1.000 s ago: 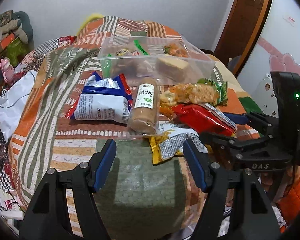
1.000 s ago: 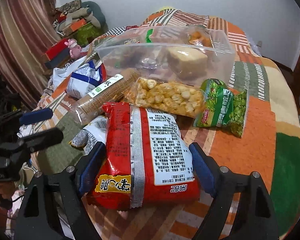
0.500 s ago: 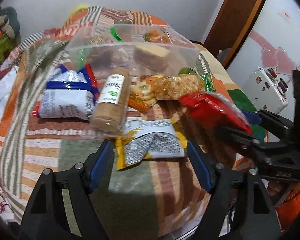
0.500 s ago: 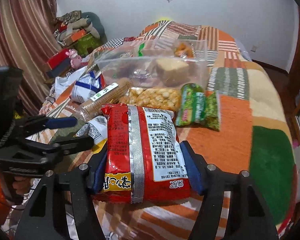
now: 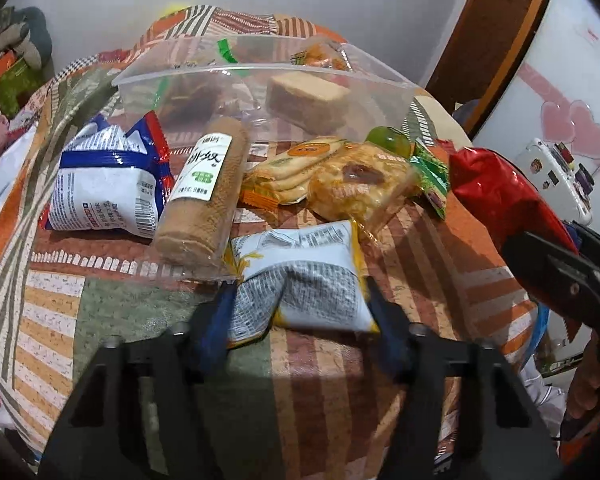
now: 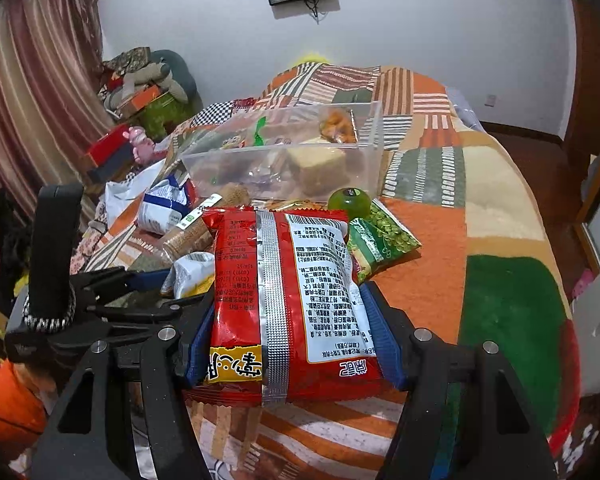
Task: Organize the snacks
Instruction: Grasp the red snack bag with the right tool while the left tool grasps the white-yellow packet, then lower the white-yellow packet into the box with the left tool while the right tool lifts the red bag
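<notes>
The red snack packet [image 6: 288, 300] is clamped between the blue pads of the right gripper [image 6: 292, 336] and hangs clear of the patchwork bedspread [image 6: 500, 300], not yet at the clear plastic bin [image 6: 364, 152] behind the row of snacks. The left gripper [image 5: 300, 312] straddles the white-and-yellow packet [image 5: 300, 276], which lies on the bedspread; its jaws have just been closing on it and the pads now meet its sides, so a grip appears made. The task seems partly done: the bin already holds a tan cake block [image 5: 308, 96], an orange-wrapped item [image 6: 336, 126] and a few dim wrappers. Left outside, just before the bin, are the blue-and-white bag [image 5: 104, 192], the brown biscuit roll [image 5: 204, 200], a cracker stack [image 5: 288, 172], a clear pack of puffed snack [image 5: 360, 188], a green jelly cup [image 6: 348, 202] and a green pea packet [image 6: 380, 240]. These loose packs lie between both grippers and the bin, so each carried packet likely must pass above them and over the bin's near wall. Stacked clutter [image 6: 140, 92] and a striped curtain [image 6: 28, 80] stand well apart at the side.
</notes>
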{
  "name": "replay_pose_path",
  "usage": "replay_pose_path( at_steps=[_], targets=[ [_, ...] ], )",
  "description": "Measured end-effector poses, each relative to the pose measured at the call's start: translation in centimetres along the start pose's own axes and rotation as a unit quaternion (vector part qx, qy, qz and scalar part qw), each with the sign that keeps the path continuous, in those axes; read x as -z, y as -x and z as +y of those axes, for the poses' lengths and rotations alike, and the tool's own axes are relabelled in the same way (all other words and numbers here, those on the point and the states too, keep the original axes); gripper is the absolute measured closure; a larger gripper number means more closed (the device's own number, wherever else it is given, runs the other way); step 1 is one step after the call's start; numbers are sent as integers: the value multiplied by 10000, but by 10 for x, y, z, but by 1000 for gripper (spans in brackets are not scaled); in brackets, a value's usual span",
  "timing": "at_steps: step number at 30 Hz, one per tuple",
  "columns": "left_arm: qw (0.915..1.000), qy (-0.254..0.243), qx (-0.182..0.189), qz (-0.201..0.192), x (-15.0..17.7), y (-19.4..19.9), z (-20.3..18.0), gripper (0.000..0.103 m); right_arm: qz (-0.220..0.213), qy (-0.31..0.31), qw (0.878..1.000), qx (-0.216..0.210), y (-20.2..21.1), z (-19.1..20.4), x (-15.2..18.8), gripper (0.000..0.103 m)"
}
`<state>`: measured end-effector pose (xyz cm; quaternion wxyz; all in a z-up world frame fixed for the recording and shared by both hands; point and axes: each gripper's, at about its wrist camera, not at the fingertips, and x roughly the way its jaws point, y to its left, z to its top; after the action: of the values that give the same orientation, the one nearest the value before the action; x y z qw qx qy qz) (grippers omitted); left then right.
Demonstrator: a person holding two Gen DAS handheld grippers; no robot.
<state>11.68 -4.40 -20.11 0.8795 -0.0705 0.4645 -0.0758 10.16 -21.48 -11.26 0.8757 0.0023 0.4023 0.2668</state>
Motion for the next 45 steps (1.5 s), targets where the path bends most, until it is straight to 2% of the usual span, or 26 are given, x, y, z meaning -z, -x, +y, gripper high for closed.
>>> replay_pose_path(
  at_steps=[4,5,7,15,22,30,45],
  targets=[
    [9998,23,176,-7,0,5,0,54,-57,-25,10000,26,5,-1,0,40],
    [9996,31,271,0,0,8,0,61,-73,-33,10000,35,6,-2,-1,40],
    [9991,43,410,-14,0,13,-1,61,-108,-52,9999,45,8,-3,-2,40],
    [9982,-5,399,-450,-7,44,-8,62,-297,-62,9995,96,16,-4,-12,40],
    [9954,-17,241,-931,-32,71,0,62,-525,-39,9985,115,20,-2,-30,40],
    [9913,98,8,-1311,-61,88,22,62,-819,25,9966,106,17,3,-60,40],
    [9866,191,-349,-1584,-121,77,60,62,-1030,94,9945,158,-16,8,-112,40]
  ],
)
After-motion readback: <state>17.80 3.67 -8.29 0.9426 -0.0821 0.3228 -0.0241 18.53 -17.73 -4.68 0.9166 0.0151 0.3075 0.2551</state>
